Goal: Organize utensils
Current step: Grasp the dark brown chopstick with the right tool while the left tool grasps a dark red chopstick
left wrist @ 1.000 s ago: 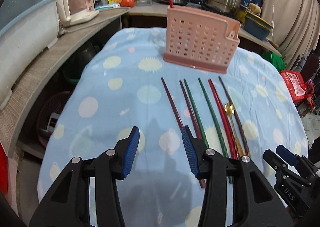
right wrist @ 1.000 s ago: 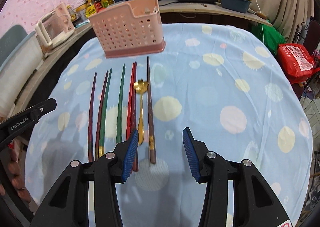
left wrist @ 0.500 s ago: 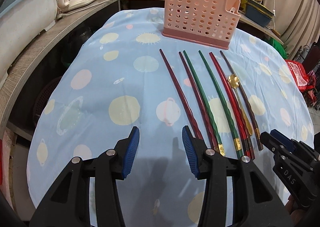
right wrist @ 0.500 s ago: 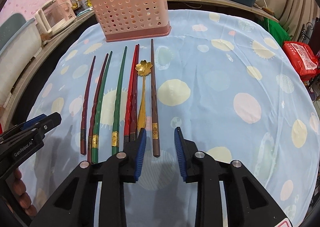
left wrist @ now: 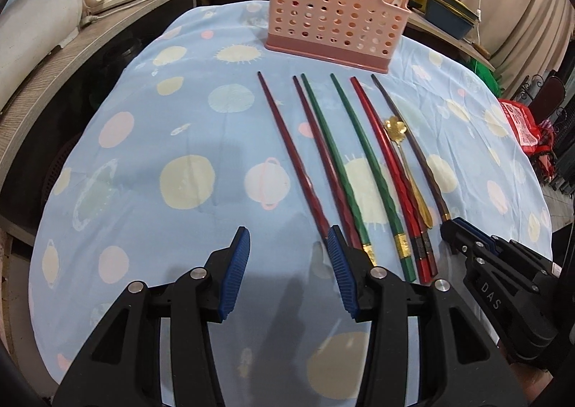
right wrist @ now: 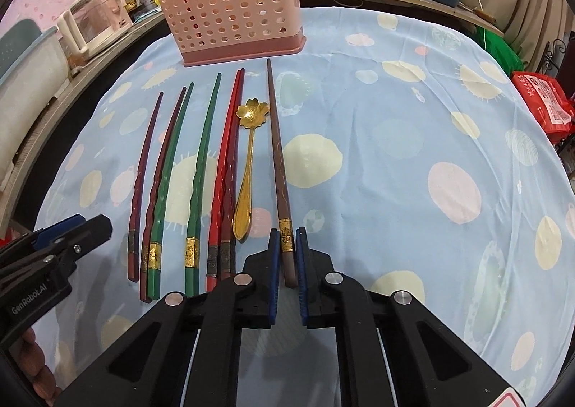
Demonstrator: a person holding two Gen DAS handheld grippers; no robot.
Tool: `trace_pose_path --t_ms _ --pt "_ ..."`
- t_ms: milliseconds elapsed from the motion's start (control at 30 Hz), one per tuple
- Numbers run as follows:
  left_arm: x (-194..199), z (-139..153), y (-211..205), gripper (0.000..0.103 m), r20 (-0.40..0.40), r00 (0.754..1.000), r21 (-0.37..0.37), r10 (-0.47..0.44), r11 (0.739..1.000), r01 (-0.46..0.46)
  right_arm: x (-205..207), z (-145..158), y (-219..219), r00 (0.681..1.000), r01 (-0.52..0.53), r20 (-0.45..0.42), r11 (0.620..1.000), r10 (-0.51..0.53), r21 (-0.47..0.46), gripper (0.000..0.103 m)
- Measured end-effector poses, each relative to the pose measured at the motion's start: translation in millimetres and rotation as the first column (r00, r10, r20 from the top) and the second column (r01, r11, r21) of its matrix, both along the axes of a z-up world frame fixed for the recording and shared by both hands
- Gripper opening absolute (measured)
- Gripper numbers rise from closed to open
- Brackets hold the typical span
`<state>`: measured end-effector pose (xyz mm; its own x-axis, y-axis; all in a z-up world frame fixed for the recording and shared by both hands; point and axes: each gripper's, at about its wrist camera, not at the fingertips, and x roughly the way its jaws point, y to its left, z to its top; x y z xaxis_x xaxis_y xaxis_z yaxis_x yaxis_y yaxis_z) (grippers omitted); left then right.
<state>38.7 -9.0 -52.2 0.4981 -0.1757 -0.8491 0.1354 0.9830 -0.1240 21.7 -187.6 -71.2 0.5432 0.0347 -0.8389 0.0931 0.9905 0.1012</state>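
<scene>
Since 0.5 s ago right claw [right wrist: 286, 256] has narrowed onto the brown chopstick [right wrist: 276, 155], nearly clamped; left claw [left wrist: 287, 270] apart, idle; all utensils lie before pink caddy [right wrist: 230, 12], none visibly sorted.

Chopsticks [left wrist: 345, 170] before pink basket [left wrist: 336, 12]

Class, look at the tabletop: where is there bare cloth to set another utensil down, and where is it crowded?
Bare cloth lies right of the brown chopstick, out to the table's right edge, and left of the maroon chopstick, ahead of the left gripper. It is crowded between them: chopsticks and gold spoon lie close below the pink basket, right gripper closing there.
</scene>
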Motion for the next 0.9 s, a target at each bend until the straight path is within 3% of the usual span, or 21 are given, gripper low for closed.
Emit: trace_pose_path --t_ms 433,600,700,900 --pt "4 -17 -12 0.043 -0.033 0.999 0.001 -0.01 1.0 0.01 -3 0 -4 1.0 0.011 -0.009 0.999 -0.011 0.035 0.008" --pt "2 -19 -18 0.043 -0.014 1.0 0.05 -0.021 0.999 0.021 -3 0 -4 1.0 0.01 -0.009 0.999 -0.01 0.035 0.008" --pt "1 -19 -16 0.036 -0.005 1.0 0.057 -0.02 0.998 0.02 -2 0 -4 1.0 0.011 -0.009 0.999 -0.01 0.036 0.008" --pt "1 -19 -2 0.009 -0.018 1.0 0.026 -0.009 1.0 0.009 -3 0 -3 1.0 0.008 -0.009 1.0 -0.007 0.03 0.008"
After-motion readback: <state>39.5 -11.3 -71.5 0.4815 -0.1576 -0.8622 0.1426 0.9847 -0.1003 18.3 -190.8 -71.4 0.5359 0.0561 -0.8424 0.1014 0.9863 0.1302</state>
